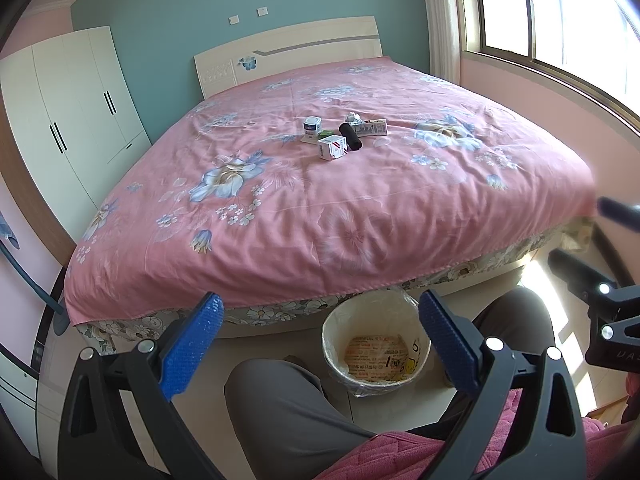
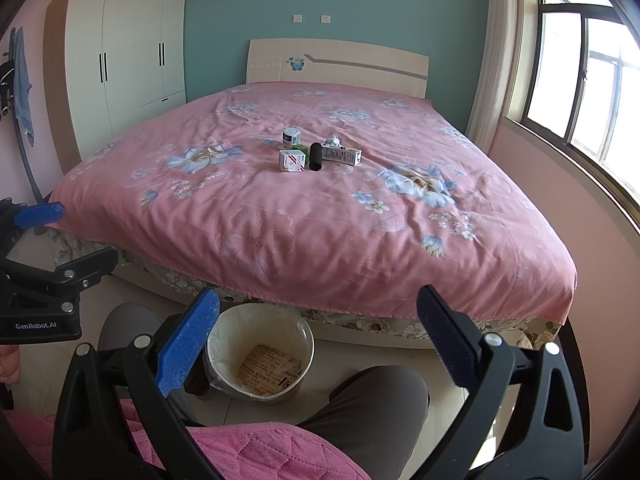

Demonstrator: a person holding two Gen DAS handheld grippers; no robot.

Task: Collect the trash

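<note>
Mid-bed, well back from the foot edge of the pink floral bedspread (image 1: 360, 216), trash clusters: round tin (image 1: 312, 125), white box (image 1: 331, 148), black cylinder (image 1: 350, 136), long carton (image 1: 374, 127), labels unreadable. Left gripper (image 1: 320, 340) and right gripper (image 2: 318, 338) both gape wide, empty. Lined bin (image 2: 260, 350) sits on floor below the foot edge, rim partly hidden by a blue finger (image 2: 188, 344) and knees.

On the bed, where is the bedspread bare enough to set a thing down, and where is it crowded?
The bedspread is bare across the wide strip between the cluster and the foot edge above the bin, and on both flanks. Toward the headboard it is bare too. Only mid-bed is crowded: white box, tin, black cylinder and long carton sit close together.
</note>
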